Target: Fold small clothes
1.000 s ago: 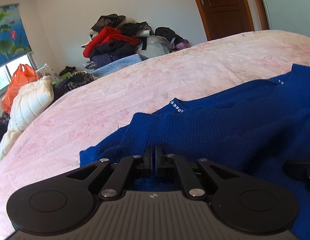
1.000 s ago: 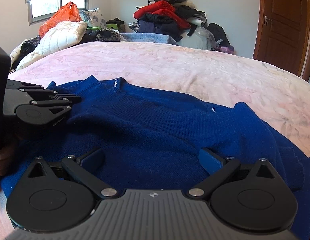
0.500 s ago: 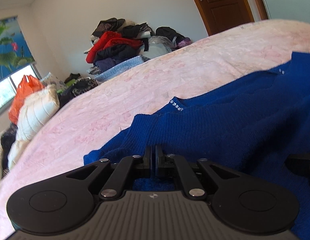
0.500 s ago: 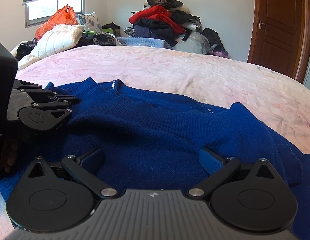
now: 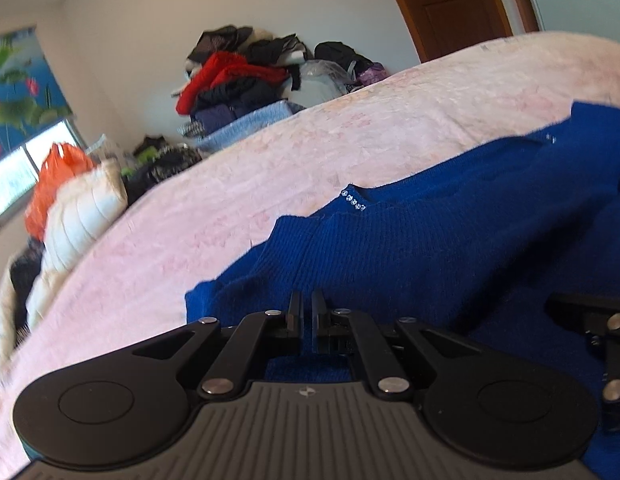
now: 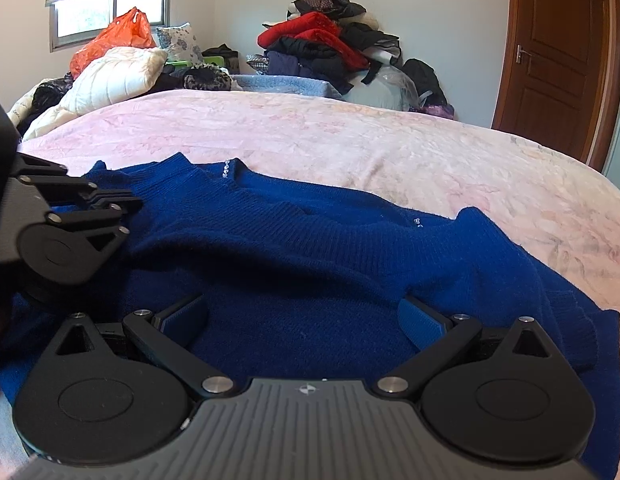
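Observation:
A dark blue knit sweater lies spread on the pink bed, with small shiny beads at its neckline. My left gripper is shut on a pinch of the sweater near its left shoulder. From the right wrist view the left gripper reaches in from the left edge. My right gripper stands wide open low over the sweater's body, blue pads apart and nothing clamped between them. One of its fingers shows at the right of the left wrist view.
A heap of red and black clothes is piled against the far wall. A white pillow and an orange bag sit at the bed's far left under a window. A brown door stands at the right.
My left gripper has shifted and tilted slightly while staying shut on the sweater. The right gripper keeps the same wide opening and has stayed in place.

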`<state>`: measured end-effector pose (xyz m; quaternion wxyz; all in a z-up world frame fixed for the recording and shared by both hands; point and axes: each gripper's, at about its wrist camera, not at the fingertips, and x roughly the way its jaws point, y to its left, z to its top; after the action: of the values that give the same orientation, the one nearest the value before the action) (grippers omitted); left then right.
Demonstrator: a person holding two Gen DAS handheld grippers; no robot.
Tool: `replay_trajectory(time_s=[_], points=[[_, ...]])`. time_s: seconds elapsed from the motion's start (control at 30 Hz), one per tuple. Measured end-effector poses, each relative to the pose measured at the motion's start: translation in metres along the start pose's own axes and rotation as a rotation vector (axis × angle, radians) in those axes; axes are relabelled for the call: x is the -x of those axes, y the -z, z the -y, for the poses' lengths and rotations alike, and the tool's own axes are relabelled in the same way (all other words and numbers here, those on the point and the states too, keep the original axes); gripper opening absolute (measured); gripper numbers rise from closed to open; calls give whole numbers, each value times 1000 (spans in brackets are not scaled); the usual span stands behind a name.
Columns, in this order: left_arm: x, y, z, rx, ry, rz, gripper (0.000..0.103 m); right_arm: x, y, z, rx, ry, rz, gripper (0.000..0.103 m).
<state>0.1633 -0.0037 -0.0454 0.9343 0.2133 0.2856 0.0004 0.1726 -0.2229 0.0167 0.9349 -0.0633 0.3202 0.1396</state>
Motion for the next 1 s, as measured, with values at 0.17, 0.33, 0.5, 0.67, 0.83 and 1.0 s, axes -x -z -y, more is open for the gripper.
replay_trajectory(time_s=[0.17,0.33,0.5,0.67,0.83,1.0], points=[[13,2,-21,129,60,-45,9,8,1,-4,-1,27,4,102],[19,6,-29,163,67,-72,15,19,5,-10,13,27,15,102],[27,7,-36,166,47,-71,20,30,4,-15,7,11,32,97],[26,5,-81,218,11,-68,57,53,-2,-42,132,-7,88,96],[15,7,-130,266,43,-77,69,71,-3,-95,387,-29,104,90],[-11,15,-160,354,182,-145,81,88,-1,-133,506,-144,85,90]])
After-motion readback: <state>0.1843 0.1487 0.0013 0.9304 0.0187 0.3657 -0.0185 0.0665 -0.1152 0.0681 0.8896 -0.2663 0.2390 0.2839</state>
